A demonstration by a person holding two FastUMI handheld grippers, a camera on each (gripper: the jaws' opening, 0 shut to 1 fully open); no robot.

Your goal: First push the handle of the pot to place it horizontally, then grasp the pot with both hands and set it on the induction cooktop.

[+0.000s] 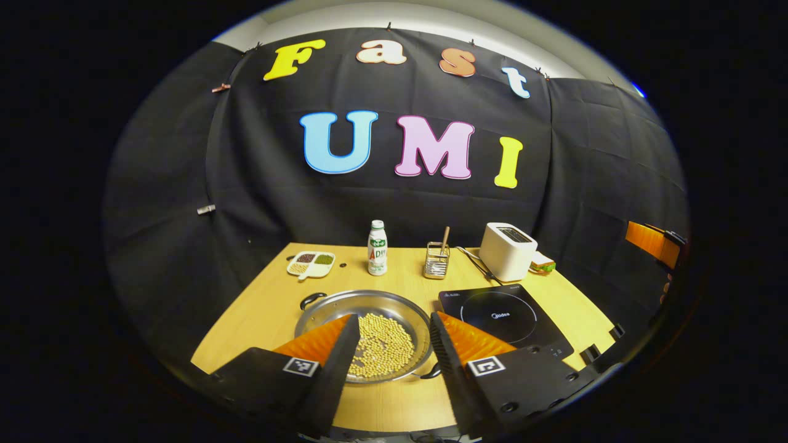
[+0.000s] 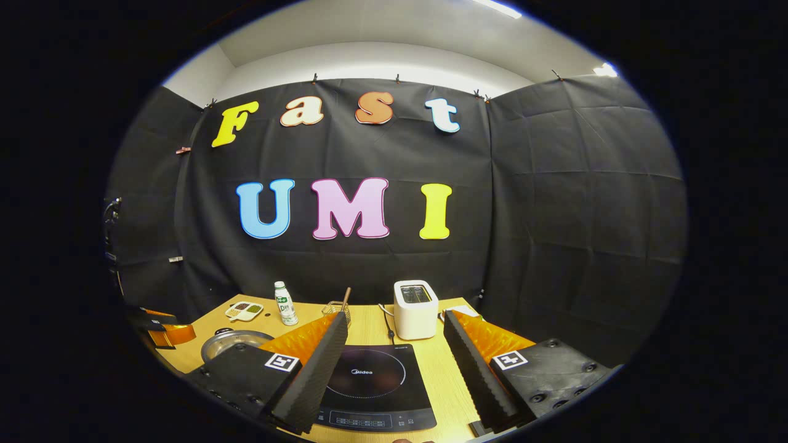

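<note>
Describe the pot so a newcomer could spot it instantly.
Start at the wooden table in front of the black cloth wall. On it, left of the black induction cooktop in the left gripper view, sits the pot. It is a wide, shallow, shiny metal pan with small dark loop handles, and the only vessel filled with pale yellow beans.

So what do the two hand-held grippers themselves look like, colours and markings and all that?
The left hand-held gripper has two black bodies, each carrying a square black-and-white marker tag, with orange ribbed backs behind fingers faced in black ridged foam. Round screw holes dot the bodies. The right hand-held gripper is built the same: black, orange, tagged, ridged.
</note>
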